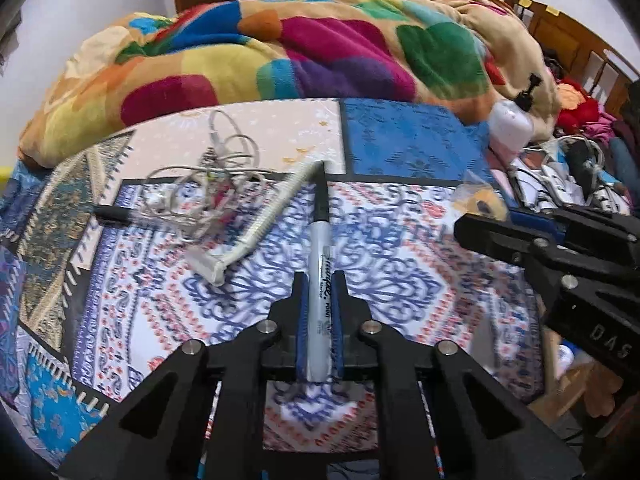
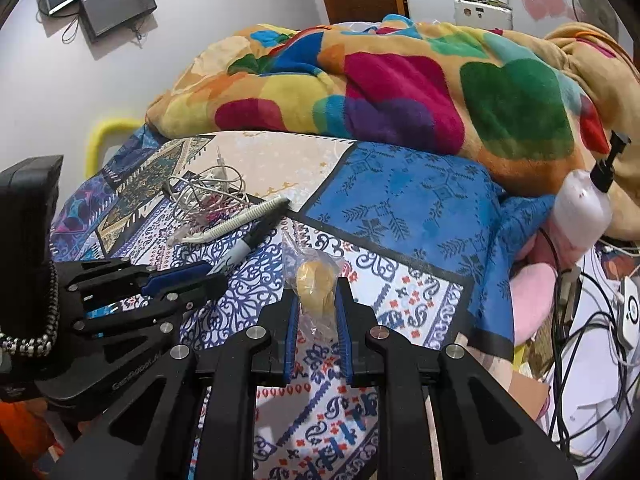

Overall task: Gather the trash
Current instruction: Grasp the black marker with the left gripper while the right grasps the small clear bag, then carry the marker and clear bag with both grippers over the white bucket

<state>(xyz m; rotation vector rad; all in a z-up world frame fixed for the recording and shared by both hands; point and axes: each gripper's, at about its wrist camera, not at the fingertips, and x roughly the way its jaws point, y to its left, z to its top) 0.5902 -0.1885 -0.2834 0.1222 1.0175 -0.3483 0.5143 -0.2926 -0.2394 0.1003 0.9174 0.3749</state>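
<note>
Right under the lens, the left gripper has its 2 blue pads clamped on the barrel of a grey marker, whose capped black tip points away across the patterned bedsheet. Beside it, the right gripper is pinched on a clear plastic wrapper with something round and yellow inside; the film bunches between its fingers and looks just lifted off the sheet, though I cannot be sure.

So 2 pieces appear to be in hand, and nothing seems to be binned yet; I see no bin or bag in either view, so the drop-off is left to do. A white ridged stick with a flat head lies just beside the marker's tip, a black pen further left, and a tangle of white cables touching both. Whether those count as trash I cannot tell.

The heaped colourful blanket closes off the far side. A white pump bottle and loose chargers crowd the right edge.
</note>
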